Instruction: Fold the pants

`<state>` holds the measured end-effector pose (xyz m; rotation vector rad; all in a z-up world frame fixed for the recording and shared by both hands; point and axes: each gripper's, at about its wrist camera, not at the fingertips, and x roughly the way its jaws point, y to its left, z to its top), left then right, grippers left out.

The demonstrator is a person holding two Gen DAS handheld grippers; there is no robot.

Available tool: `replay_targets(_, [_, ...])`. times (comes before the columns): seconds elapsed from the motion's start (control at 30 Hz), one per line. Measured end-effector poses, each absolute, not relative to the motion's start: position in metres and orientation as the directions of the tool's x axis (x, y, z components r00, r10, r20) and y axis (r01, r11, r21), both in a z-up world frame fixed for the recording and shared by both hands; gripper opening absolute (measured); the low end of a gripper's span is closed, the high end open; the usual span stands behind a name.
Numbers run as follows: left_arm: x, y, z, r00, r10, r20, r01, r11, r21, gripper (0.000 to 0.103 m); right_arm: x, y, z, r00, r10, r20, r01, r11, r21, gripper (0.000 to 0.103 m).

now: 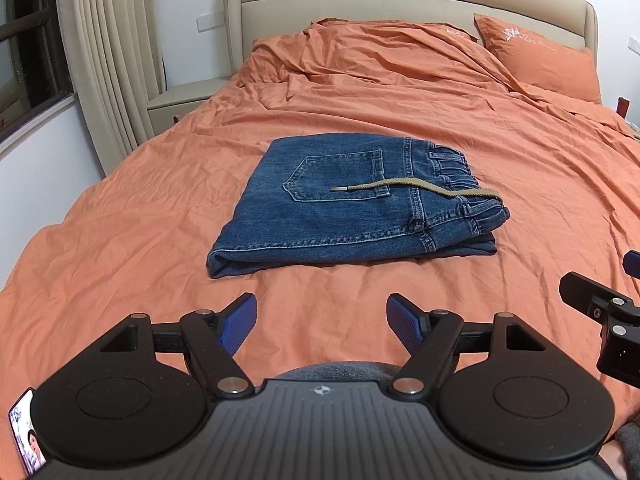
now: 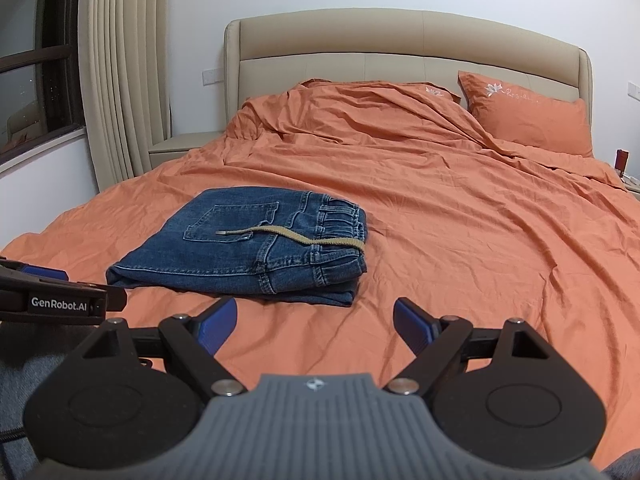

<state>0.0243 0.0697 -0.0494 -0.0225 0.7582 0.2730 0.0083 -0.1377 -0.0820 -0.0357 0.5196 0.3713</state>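
Observation:
The blue denim pants lie folded into a compact rectangle on the orange bed sheet, back pocket up, elastic waistband to the right. A tan drawstring lies across the top. They also show in the right wrist view. My left gripper is open and empty, held back from the pants' near edge. My right gripper is open and empty, just near the pants' right front corner. The left gripper's side shows in the right wrist view.
An orange pillow and rumpled duvet lie at the beige headboard. A nightstand and curtains stand at the left. A phone lies at the near left edge.

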Motion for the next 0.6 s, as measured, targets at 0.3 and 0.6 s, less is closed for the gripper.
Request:
replay_targets(0.3, [0.0255, 0.0706, -0.0478, 0.696, 0.226, -0.682, -0.252, 0.966, 0.062, 0.083, 0.0106, -0.1371, -0.085, 0.796, 0.335, -0.504, -0.354, 0.933, 0.062, 0.082])
replay_targets(0.6, [0.024, 0.072, -0.0495, 0.701, 0.229, -0.675, -0.252, 0.965, 0.066, 0.08, 0.0126, -0.1366, -0.0871, 0.789, 0.334, -0.515, -0.355, 0.933, 0.06, 0.082])
